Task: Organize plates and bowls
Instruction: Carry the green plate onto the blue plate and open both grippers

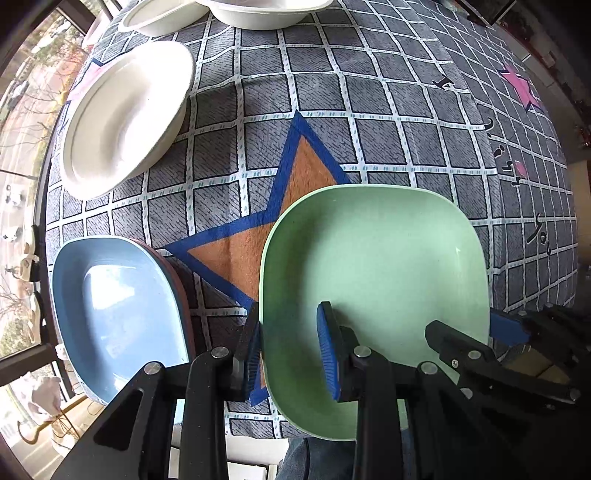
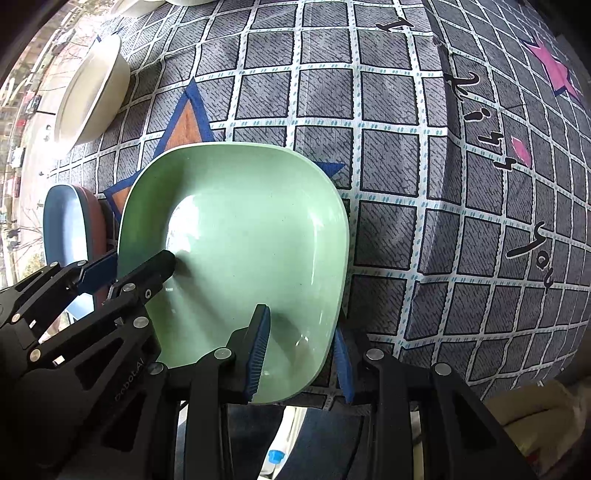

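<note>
The left gripper (image 1: 293, 349) straddles the near left rim of the green plate (image 1: 376, 266): one blue pad sits outside the rim, the other inside over the plate's floor, with the jaws set wide and a clear gap at the inner pad, so they look open rather than clamped. The right gripper (image 2: 301, 350) does the same at the plate's near right corner, one pad inside the dish, the other outside and below the rim; its jaws are also parted around the edge, and whether they press on it cannot be told. Each gripper shows in the other's view, off to the side along the same plate.

The green plate (image 2: 236, 236) lies just ahead of both pairs of jaws, on the counter with its checked grey cloth (image 1: 369, 110), covering part of an orange star (image 1: 295, 177) outlined in blue.

Left of the left jaws, close beside the green plate but apart from it, a blue plate (image 1: 118, 310) sits stacked on a reddish-brown one (image 1: 184, 291), of which only the rim shows.

Farther ahead and to the left stands a white bowl (image 1: 125, 118). Beyond it, at the far edge of the counter, two more white bowls (image 1: 266, 14) sit side by side, partly cut off.
</note>
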{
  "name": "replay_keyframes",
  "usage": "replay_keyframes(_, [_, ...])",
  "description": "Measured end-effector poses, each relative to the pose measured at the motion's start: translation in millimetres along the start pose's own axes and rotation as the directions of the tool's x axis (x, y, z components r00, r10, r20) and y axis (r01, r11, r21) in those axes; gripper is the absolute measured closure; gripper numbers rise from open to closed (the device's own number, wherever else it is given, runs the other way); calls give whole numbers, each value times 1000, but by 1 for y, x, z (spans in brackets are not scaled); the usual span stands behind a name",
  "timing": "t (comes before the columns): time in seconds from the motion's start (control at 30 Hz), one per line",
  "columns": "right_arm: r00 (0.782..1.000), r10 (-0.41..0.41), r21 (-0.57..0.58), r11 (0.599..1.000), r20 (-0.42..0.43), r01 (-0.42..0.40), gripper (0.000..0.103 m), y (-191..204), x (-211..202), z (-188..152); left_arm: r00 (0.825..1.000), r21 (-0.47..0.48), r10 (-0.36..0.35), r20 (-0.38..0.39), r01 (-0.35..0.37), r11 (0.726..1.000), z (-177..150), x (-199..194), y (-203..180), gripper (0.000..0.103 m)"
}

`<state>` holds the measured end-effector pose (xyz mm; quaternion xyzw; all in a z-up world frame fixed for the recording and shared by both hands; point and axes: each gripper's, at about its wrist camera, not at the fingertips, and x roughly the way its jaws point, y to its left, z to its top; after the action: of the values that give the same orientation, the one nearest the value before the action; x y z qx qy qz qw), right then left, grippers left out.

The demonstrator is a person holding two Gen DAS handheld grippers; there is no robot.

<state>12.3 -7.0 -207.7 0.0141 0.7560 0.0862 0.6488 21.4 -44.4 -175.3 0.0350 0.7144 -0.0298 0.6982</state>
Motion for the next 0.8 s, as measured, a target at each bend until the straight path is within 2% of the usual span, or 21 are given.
replay_keyframes(0.43, [997,24,-63,998,77,-19,67,53,-43,26,995,-51,38,91,-34,998,14,-54,62,71])
replay_keyframes(0.63, [996,41,-118,992,74,-32,67,95,-43,35,993,-87,74,96,-66,994,3,-61,99,71])
replay_keyframes(0.8, [997,68,-151,987,46,-61,67,128,-27,31,990,-118,109,84,-99,988,-16,-61,121,71])
